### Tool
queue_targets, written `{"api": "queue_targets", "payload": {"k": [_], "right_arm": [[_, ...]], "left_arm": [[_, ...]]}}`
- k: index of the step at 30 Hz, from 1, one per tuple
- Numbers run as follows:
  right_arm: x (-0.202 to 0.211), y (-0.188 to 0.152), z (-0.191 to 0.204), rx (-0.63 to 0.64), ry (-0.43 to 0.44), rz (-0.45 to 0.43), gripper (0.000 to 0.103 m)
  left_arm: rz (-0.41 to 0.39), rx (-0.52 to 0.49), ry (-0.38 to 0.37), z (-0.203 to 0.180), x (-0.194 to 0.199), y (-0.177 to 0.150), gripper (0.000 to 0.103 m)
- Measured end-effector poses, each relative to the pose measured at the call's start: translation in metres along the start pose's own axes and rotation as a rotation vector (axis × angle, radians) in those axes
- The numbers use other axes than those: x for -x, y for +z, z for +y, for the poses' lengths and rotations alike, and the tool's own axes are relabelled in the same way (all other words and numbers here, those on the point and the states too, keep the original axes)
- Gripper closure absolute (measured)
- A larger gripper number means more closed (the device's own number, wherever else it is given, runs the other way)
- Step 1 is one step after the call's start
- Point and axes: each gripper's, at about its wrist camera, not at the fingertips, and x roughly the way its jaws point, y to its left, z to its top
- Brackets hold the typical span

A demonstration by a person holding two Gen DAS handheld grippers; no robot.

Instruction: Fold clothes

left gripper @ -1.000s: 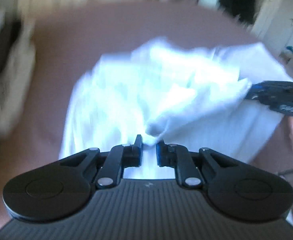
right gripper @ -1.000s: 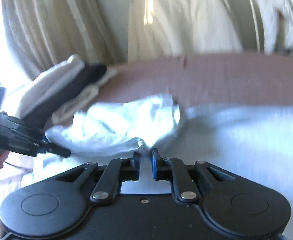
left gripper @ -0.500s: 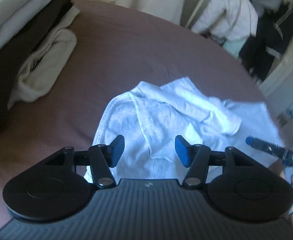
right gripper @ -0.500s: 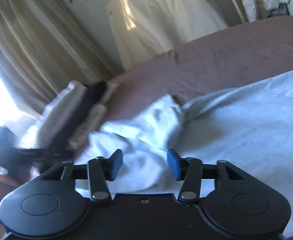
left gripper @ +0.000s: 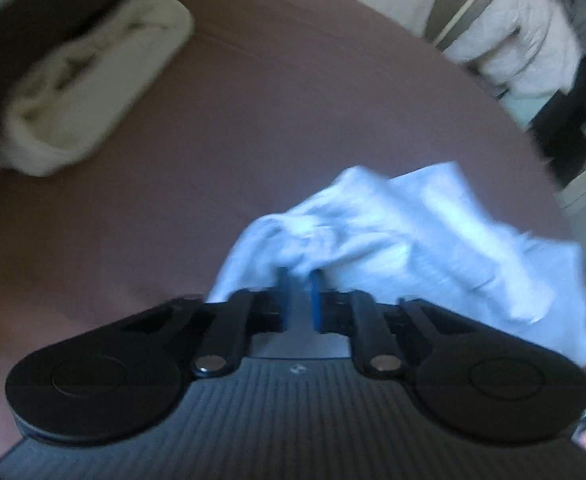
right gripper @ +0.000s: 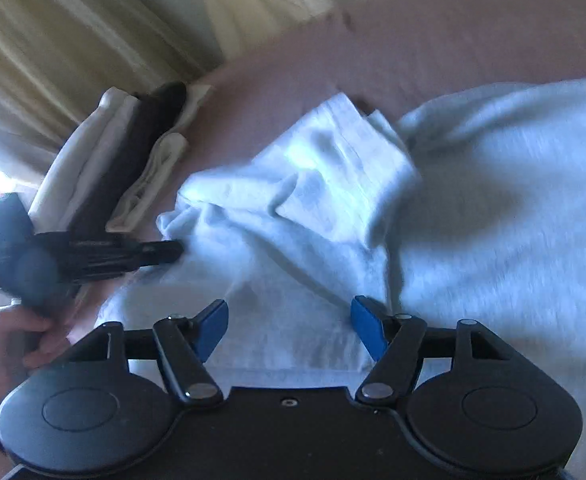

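Note:
A pale blue-white garment (left gripper: 413, 232) lies crumpled on a brown bed cover (left gripper: 253, 120). In the left wrist view, my left gripper (left gripper: 299, 280) is shut on a bunched fold at the garment's near left edge. The right wrist view shows that gripper (right gripper: 175, 250) at the left, its tip pinching the cloth's edge, with a hand (right gripper: 9, 340) on its handle. My right gripper (right gripper: 289, 320) hovers over the garment (right gripper: 313, 184). Its jaws stand wide and are opening. Cloth lies below them and nothing is pinched. A folded sleeve rests on top of the garment's flat body.
A stack of folded clothes (right gripper: 133, 152), white, black and cream, sits on the bed's far left; its cream roll (left gripper: 85, 92) shows in the left wrist view. Curtains (right gripper: 53, 40) hang behind. Jackets (left gripper: 525, 52) hang beyond the bed's far right.
Both grippers let go of the cloth and opened. The left then shifted toward the garment's left edge and closed on a fold there. The right has stayed open and widened.

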Motion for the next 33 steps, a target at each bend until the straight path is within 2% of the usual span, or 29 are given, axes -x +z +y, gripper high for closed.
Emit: {"api": "queue_targets", "payload": {"k": [2, 4, 6, 7, 8, 10, 11, 13, 15, 16, 17, 19, 20, 22, 23, 25, 27, 29, 30, 33], "right_arm": [[0.004, -0.004, -0.001, 0.000, 0.012, -0.011, 0.030], [0.007, -0.008, 0.001, 0.029, 0.003, -0.003, 0.030], [0.008, -0.012, 0.012, 0.115, -0.038, 0.025, 0.030], [0.009, -0.014, 0.020, 0.174, -0.068, 0.042, 0.030], [0.008, -0.016, 0.027, 0.232, -0.097, 0.060, 0.030], [0.010, -0.022, 0.039, 0.305, -0.137, 0.085, 0.029], [0.012, -0.023, 0.041, 0.306, -0.138, 0.087, 0.029], [0.018, -0.024, 0.041, 0.274, -0.121, 0.078, 0.029], [0.023, -0.020, 0.035, 0.213, -0.099, 0.051, 0.029], [0.025, -0.018, 0.030, 0.177, -0.089, 0.035, 0.029], [0.027, -0.016, 0.024, 0.135, -0.078, 0.020, 0.029], [0.028, -0.012, 0.010, 0.029, -0.021, -0.005, 0.029], [0.028, -0.012, 0.002, -0.034, 0.020, -0.016, 0.032], [0.024, -0.013, -0.017, -0.151, 0.073, -0.021, 0.049], [0.022, -0.015, -0.023, -0.181, 0.075, -0.021, 0.065], [0.020, -0.016, -0.027, -0.183, 0.070, -0.022, 0.083], [0.022, -0.017, -0.024, -0.144, 0.037, -0.035, 0.095], [0.023, -0.017, -0.018, -0.085, -0.043, -0.030, 0.103], [0.023, -0.016, -0.015, -0.064, -0.081, -0.014, 0.103], [0.027, -0.009, -0.007, -0.043, -0.144, 0.030, 0.103]], "left_arm": [[-0.017, -0.010, 0.063, -0.002, 0.009, -0.003, 0.100], [-0.047, -0.001, 0.065, -0.007, 0.023, -0.004, 0.099], [-0.072, -0.015, 0.005, -0.016, 0.038, -0.007, 0.096], [-0.060, -0.023, -0.046, -0.020, 0.043, -0.010, 0.086], [-0.036, -0.019, -0.103, -0.024, 0.047, -0.013, 0.067], [0.018, 0.018, -0.201, -0.026, 0.047, -0.020, 0.049], [0.053, 0.029, -0.244, -0.026, 0.043, -0.023, 0.049], [0.133, 0.008, -0.281, -0.032, 0.032, -0.028, 0.046], [0.165, -0.016, -0.255, -0.038, 0.021, -0.032, 0.050], [0.164, -0.026, -0.233, -0.041, 0.018, -0.034, 0.058], [0.158, -0.034, -0.220, -0.043, 0.016, -0.036, 0.080], [0.154, -0.029, -0.255, -0.043, 0.020, -0.037, 0.099], [0.151, -0.022, -0.285, -0.042, 0.024, -0.036, 0.099], [0.134, -0.004, -0.354, -0.039, 0.036, -0.033, 0.099], [0.127, 0.009, -0.382, -0.036, 0.042, -0.032, 0.099], [0.128, 0.034, -0.395, -0.031, 0.047, -0.030, 0.099], [0.172, 0.035, -0.301, -0.025, 0.041, -0.035, 0.099], [0.240, -0.048, -0.144, -0.028, 0.029, -0.043, 0.099], [0.255, -0.085, -0.093, -0.029, 0.026, -0.045, 0.100], [0.258, -0.093, -0.105, -0.034, 0.034, -0.041, 0.095]]}}
